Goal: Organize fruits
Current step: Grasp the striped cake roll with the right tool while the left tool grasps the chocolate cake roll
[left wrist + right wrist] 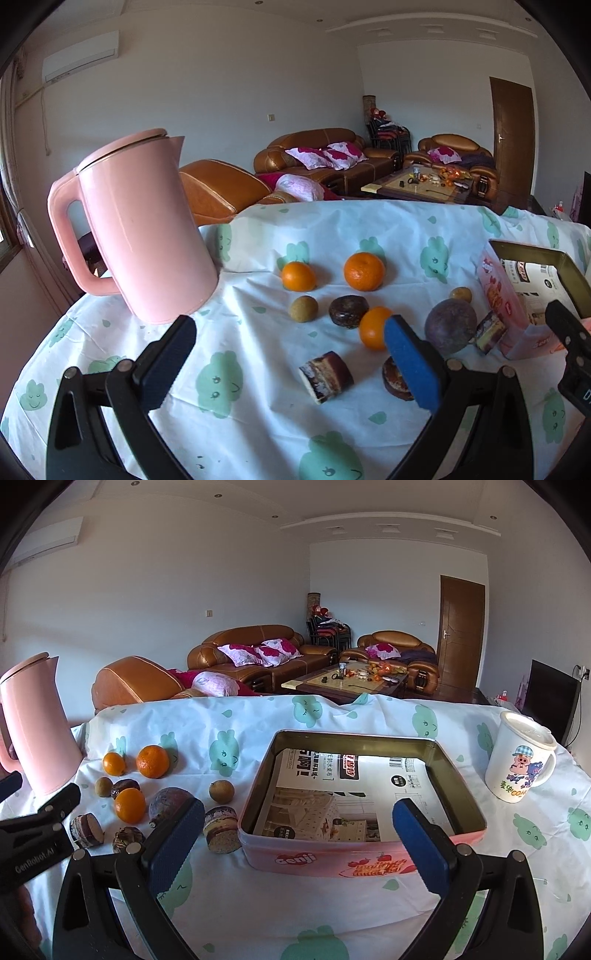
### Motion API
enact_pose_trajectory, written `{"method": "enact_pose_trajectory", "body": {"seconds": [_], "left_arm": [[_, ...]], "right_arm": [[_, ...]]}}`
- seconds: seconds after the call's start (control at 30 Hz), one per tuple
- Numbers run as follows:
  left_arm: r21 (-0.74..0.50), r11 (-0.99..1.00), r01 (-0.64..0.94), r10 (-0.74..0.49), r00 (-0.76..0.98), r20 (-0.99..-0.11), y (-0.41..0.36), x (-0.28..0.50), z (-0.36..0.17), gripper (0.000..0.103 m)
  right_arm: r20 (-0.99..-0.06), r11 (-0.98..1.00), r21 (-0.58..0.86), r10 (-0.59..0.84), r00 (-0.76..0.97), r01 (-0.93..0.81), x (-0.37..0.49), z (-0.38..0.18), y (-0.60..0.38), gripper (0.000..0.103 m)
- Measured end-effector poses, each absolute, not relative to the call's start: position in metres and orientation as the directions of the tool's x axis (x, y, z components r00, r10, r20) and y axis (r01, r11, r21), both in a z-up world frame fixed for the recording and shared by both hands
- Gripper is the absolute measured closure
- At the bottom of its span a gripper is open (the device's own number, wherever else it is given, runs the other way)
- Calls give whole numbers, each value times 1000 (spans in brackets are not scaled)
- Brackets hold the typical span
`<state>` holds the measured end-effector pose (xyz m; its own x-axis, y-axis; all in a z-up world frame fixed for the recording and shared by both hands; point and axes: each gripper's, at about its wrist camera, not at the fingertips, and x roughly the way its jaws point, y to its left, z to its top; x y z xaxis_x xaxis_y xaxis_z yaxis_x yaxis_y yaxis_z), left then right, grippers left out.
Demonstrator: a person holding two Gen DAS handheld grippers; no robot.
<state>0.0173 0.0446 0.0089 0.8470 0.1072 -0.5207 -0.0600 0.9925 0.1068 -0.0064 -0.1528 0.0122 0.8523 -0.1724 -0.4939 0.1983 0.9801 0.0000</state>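
Note:
Three oranges lie on the cloth: a large one (364,271), a smaller one (298,276) and one (373,328) partly behind my left fingertip. A purple passion fruit (450,326) and two small brownish fruits (303,308) (461,294) lie among them, with several cake pieces (326,375). The open pink tin (364,801), lined with printed paper, sits right of the fruits. My left gripper (290,363) is open and empty above the cloth near the fruits. My right gripper (297,843) is open and empty, in front of the tin's near wall.
A pink kettle (142,229) stands at the table's left. A white cartoon mug (519,757) stands right of the tin. The table's far edge drops off toward sofas and a coffee table. The left gripper's body (37,834) shows at the right view's left edge.

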Motion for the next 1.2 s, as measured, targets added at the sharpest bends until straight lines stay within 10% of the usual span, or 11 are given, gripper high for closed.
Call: {"method": "enact_pose_trajectory", "body": {"seconds": [0.57,1.2], "left_arm": [[88,995,42,25,762,-647,74,32,1,1],[81,994,76,6,689,-725,74,38,-17,10]], "right_arm": [[-642,999,40,50,765,-32,12,-10,-116,9],[-680,993,-21,-101,726,119,26,-16,-154,13]]}}
